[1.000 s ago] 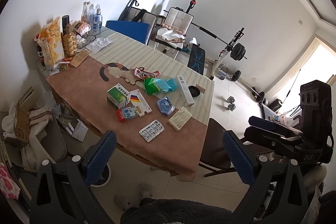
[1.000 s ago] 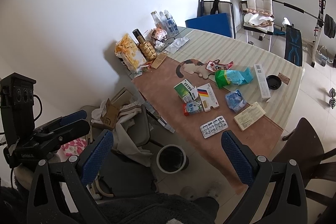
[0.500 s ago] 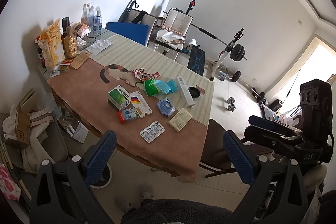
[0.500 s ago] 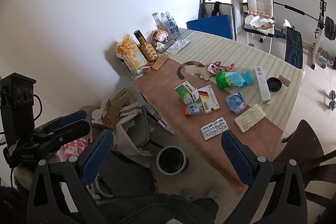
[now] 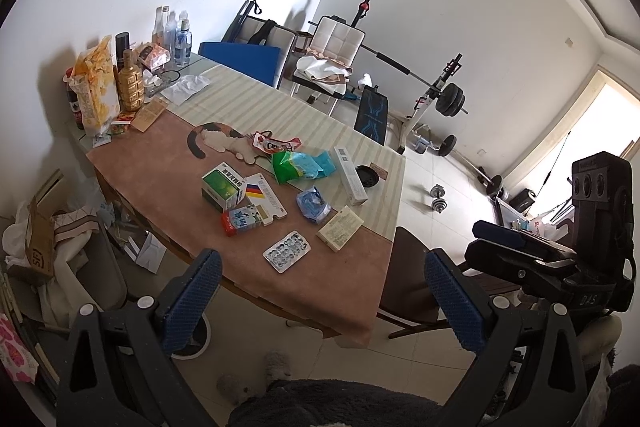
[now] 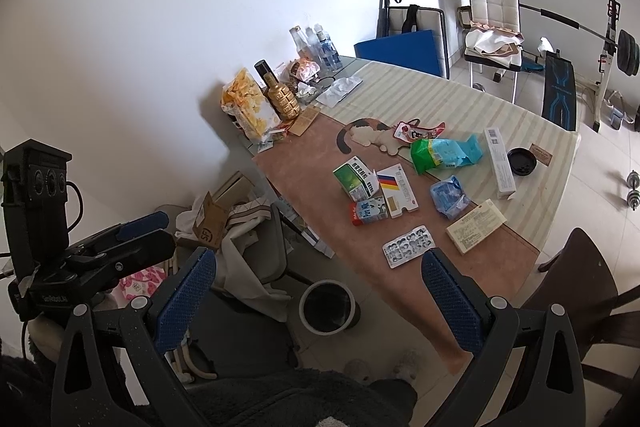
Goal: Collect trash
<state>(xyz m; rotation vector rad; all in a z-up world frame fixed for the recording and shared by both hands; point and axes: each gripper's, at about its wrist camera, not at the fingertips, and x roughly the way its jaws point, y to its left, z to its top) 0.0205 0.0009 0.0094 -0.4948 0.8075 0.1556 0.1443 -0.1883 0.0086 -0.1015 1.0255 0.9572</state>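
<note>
Blister pack (image 5: 287, 251) print perhaps too blurred.

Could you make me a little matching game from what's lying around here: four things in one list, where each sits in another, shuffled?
Things:
1. blister pack
2. trash bin
3. gold bottle
4. black dish

Places:
A. on the floor beside the table
B. by the wall, next to the yellow snack bag
C. nearest the table's front edge
D. on the striped cloth, beside the long white box

Pairs: 1-C, 2-A, 3-B, 4-D
</note>
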